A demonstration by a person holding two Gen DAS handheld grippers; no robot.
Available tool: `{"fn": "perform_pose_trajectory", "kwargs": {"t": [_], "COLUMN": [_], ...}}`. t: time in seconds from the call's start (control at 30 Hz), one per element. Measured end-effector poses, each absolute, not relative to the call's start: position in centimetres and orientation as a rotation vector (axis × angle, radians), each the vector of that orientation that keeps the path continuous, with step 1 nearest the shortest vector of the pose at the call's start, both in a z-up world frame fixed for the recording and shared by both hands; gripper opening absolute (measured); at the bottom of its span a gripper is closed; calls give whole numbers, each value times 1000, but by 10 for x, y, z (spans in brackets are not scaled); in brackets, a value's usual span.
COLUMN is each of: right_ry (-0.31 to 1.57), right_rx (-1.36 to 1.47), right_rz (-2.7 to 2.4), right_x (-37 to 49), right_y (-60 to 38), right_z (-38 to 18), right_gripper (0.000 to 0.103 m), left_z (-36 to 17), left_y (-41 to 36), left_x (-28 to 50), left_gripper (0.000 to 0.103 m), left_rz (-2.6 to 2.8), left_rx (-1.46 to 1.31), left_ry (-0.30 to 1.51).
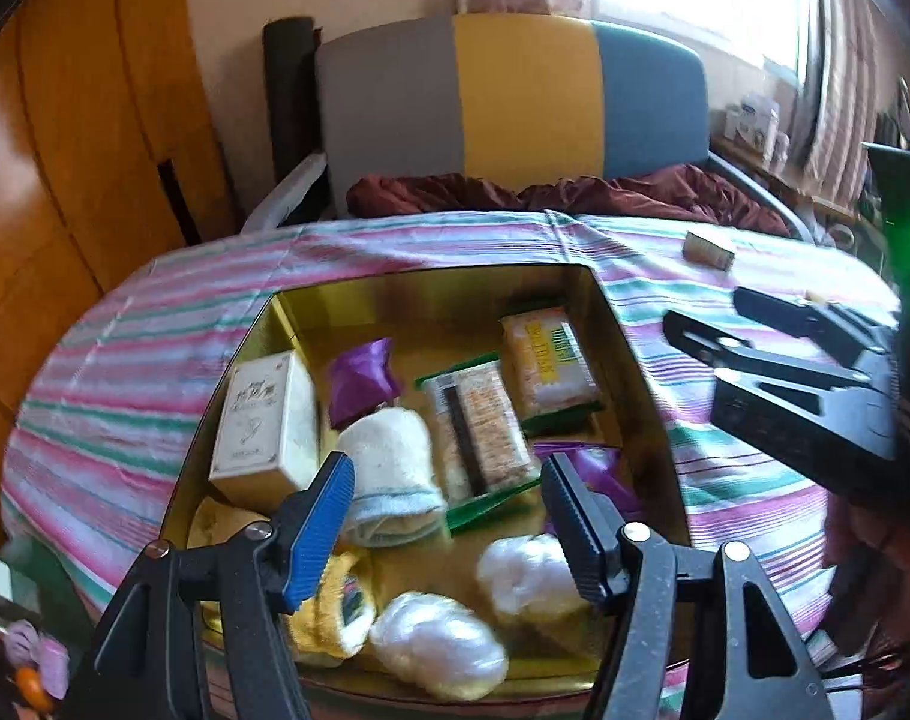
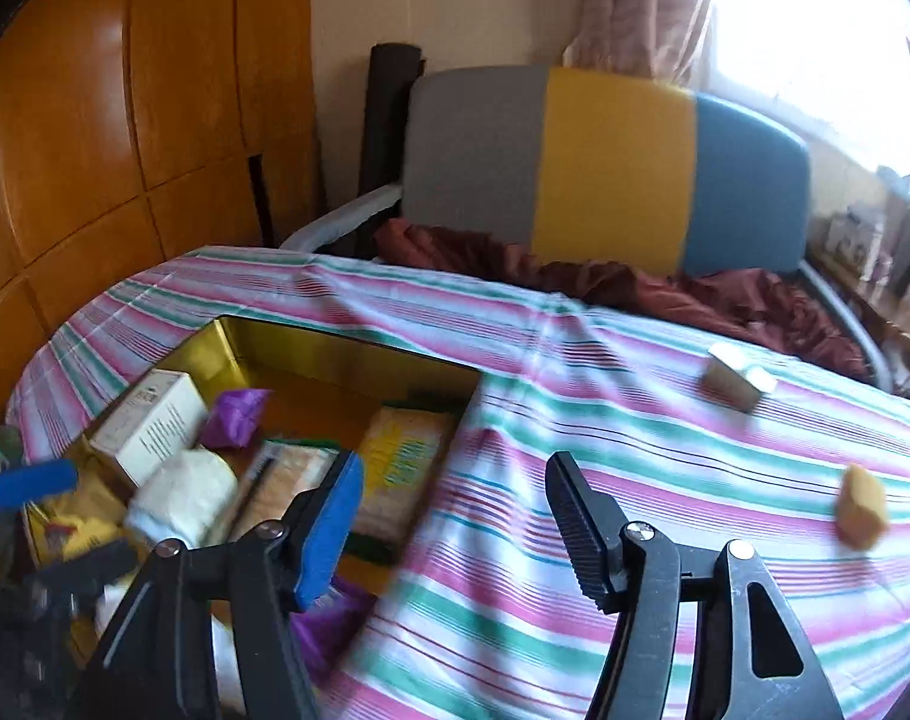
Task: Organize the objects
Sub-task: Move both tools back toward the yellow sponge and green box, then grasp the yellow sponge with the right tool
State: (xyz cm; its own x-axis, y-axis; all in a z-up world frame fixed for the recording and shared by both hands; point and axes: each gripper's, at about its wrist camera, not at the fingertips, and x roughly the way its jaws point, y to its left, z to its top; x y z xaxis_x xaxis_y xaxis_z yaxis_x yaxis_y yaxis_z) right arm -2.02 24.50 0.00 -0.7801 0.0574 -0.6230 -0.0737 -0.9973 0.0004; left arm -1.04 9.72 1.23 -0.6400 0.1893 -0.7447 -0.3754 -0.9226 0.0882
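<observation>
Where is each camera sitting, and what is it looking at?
Left wrist view: it rides on the left gripper, looking down into the gold box of snacks; its own open fingers show, and the right gripper pokes in at the right.
Right wrist view: it rides on the right gripper, looking over the striped tablecloth beside the box; its own open fingers show.
Both views share the box, the cloth, the small tan block and the grey, yellow and blue chair.

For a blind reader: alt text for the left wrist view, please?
The open left gripper hovers over a gold tin holding snack packets, a white box and a rolled towel. The tin sits on a striped cloth; the right gripper is at right.
</observation>
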Motion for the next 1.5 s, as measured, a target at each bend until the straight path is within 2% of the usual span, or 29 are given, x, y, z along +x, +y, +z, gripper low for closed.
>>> {"fn": "perform_pose_trajectory", "kwargs": {"t": [0.13,0.47,0.8,1.17,1.33,1.5], "right_ry": [59,206,282,324,309,256], "right_rx": [-990,-964,-913,-918,-878,-943], "right_rz": [2850,2698,2546,2426,2476,2476], "right_x": [8,60,95,98,77,37], "right_y": [274,361,450,533,551,560], "right_z": [-1,-17,-28,-43,-39,-47], "right_gripper": [64,64,67,73,91,91], "left_z": [15,22,13,-22,-34,-41], "left_y": [131,215,283,331,337,335], "left_x": [0,25,39,38,34,25], "left_gripper": [66,66,66,66,66,66], "left_rz": [2564,2507,2404,2293,2268,2258], "left_rx": [-1055,-894,-867,-967,-1011,-1061], "left_ry": [484,705,800,826,818,785]}}
